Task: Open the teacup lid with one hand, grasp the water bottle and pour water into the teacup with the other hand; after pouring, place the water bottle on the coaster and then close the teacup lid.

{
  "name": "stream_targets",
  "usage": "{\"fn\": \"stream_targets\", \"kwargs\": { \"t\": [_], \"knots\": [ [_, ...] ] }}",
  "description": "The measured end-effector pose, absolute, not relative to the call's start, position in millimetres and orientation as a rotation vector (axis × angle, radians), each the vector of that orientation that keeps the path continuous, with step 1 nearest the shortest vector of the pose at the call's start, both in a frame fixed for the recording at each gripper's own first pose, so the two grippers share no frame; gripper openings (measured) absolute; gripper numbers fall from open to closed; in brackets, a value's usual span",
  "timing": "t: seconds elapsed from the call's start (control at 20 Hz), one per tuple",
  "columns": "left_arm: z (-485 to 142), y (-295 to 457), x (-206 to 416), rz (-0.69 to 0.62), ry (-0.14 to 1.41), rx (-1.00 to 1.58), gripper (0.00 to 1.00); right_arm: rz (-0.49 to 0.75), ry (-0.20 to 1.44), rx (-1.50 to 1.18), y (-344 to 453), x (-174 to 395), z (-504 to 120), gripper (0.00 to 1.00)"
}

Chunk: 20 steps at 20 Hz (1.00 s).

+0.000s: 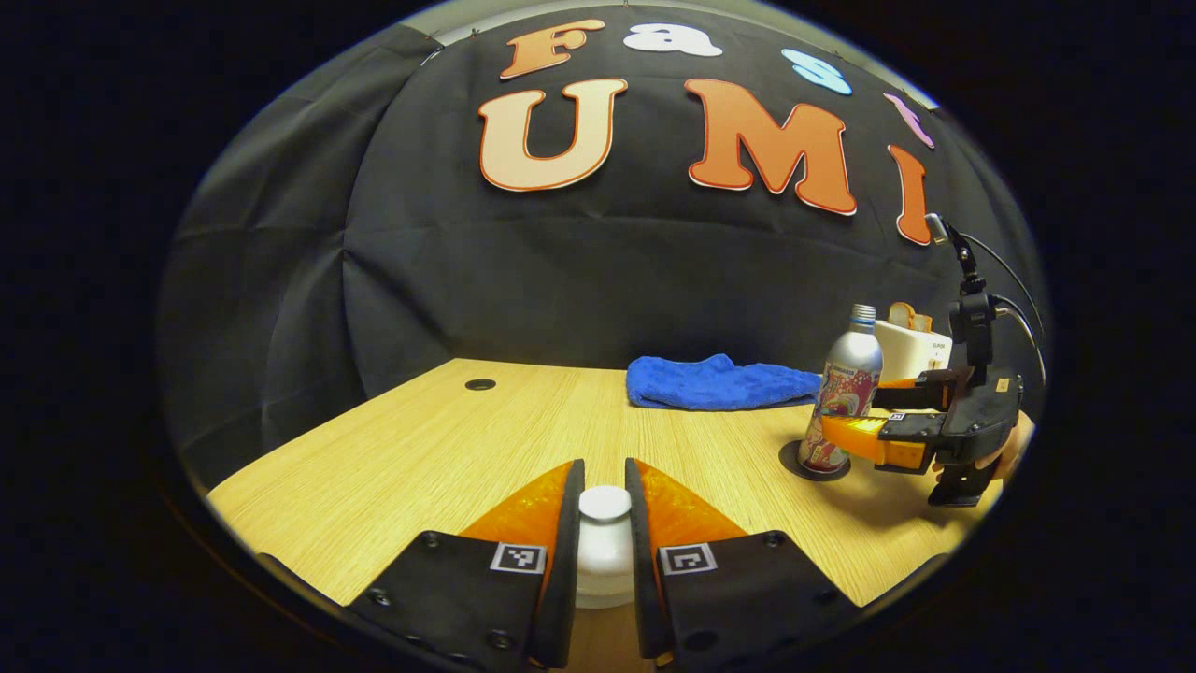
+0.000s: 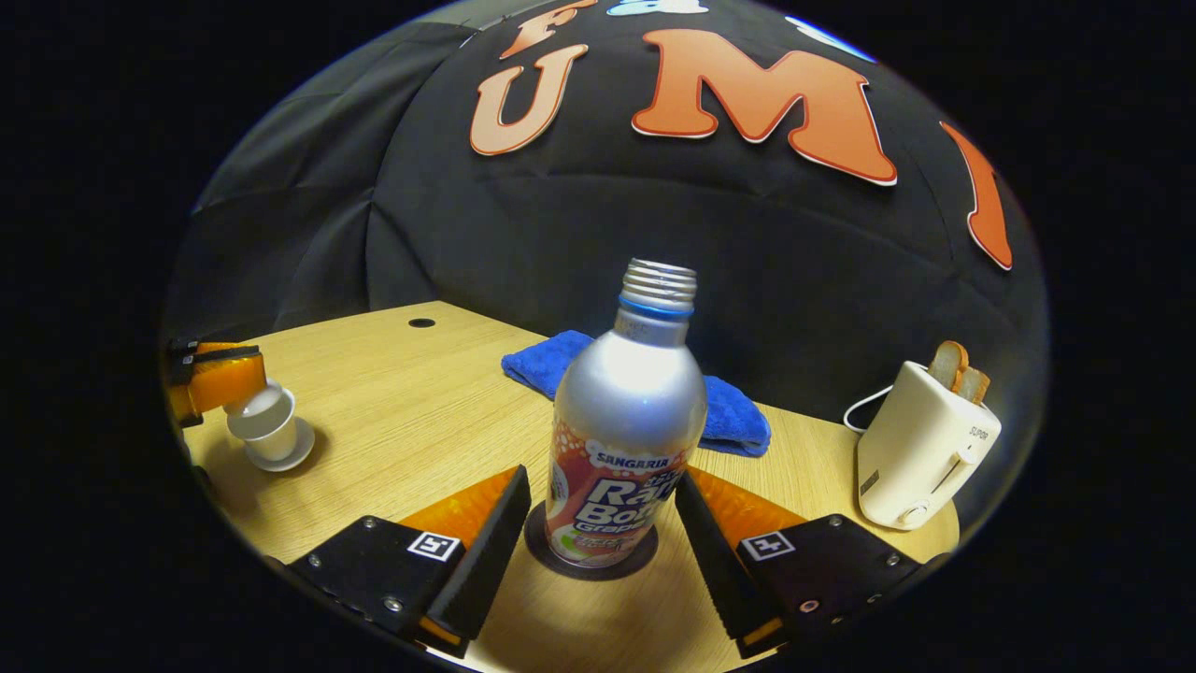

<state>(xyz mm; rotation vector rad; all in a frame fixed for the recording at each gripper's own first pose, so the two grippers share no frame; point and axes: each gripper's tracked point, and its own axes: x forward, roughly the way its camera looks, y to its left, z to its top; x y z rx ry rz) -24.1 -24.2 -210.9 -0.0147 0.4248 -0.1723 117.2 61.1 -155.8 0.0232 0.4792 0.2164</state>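
Now the bottle [image 2: 624, 439] stands on the coaster [image 2: 590, 551], the right gripper [image 2: 598, 533] open, its fingers apart either side, seemingly clear of it. The left gripper [image 1: 603, 551], level and low over the table [image 1: 420, 449], is clamped on the lid [image 1: 605, 502]. Lower it squarely onto the cup [image 2: 271, 435] before letting go
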Motion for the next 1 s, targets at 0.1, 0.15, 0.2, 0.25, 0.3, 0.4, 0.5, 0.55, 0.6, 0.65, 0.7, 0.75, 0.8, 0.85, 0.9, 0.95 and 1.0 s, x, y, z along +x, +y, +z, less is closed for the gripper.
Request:
{"fn": "stream_targets", "kwargs": {
  "t": [0.1, 0.15, 0.2, 0.25, 0.3, 0.4, 0.5, 0.55, 0.6, 0.65, 0.7, 0.75, 0.8, 0.85, 0.9, 0.95, 1.0],
  "knots": [
    [-218, -22, -24, -0.165, 0.435, -0.010, 0.30, 0.210, 0.473, 0.031, 56, 112, -151, 0.94],
    [-225, -22, -24, -0.162, 0.450, -0.009, 0.30, 0.212, 0.465, 0.034, 55, 110, -147, 0.95],
    [-229, -22, -26, -0.162, 0.462, -0.012, 0.34, 0.214, 0.455, 0.031, 53, 107, -143, 0.94],
    [-229, -21, -25, -0.158, 0.451, -0.009, 0.30, 0.212, 0.447, 0.020, 51, 103, -139, 0.94],
    [-227, -21, -24, -0.156, 0.444, -0.008, 0.34, 0.214, 0.437, 0.007, 49, 99, -135, 0.94],
    [-229, -22, -26, -0.153, 0.463, 0.014, 0.34, 0.228, 0.414, -0.001, 49, 91, -125, 0.94],
    [-228, -23, -25, -0.152, 0.462, 0.018, 0.36, 0.232, 0.394, 0.005, 47, 83, -116, 0.94],
    [-228, -22, -24, -0.148, 0.459, 0.021, 0.35, 0.231, 0.387, 0.007, 44, 79, -113, 0.94],
    [-225, -20, -22, -0.139, 0.450, 0.024, 0.41, 0.227, 0.380, 0.009, 41, 76, -110, 0.94],
    [-221, -20, -20, -0.134, 0.434, 0.022, 0.45, 0.221, 0.373, 0.011, 37, 73, -106, 0.94],
    [-216, -20, -19, -0.131, 0.415, 0.021, 0.48, 0.213, 0.365, 0.017, 33, 70, -103, 0.94],
    [-209, -21, -17, -0.131, 0.397, 0.024, 0.59, 0.205, 0.354, 0.025, 29, 68, -99, 0.94],
    [-202, -23, -16, -0.131, 0.381, 0.032, 0.57, 0.195, 0.337, 0.037, 25, 65, -93, 0.94],
    [-195, -24, -14, -0.123, 0.361, 0.041, 0.64, 0.185, 0.320, 0.050, 21, 63, -86, 0.94],
    [-185, -24, -12, -0.112, 0.338, 0.048, 0.66, 0.172, 0.303, 0.059, 17, 61, -80, 0.94],
    [-175, -27, -12, -0.114, 0.316, 0.052, 0.73, 0.156, 0.287, 0.062, 11, 59, -73, 0.94],
    [-165, -32, -11, -0.119, 0.295, 0.052, 0.72, 0.138, 0.271, 0.062, 6, 57, -67, 0.94]
  ]
}}
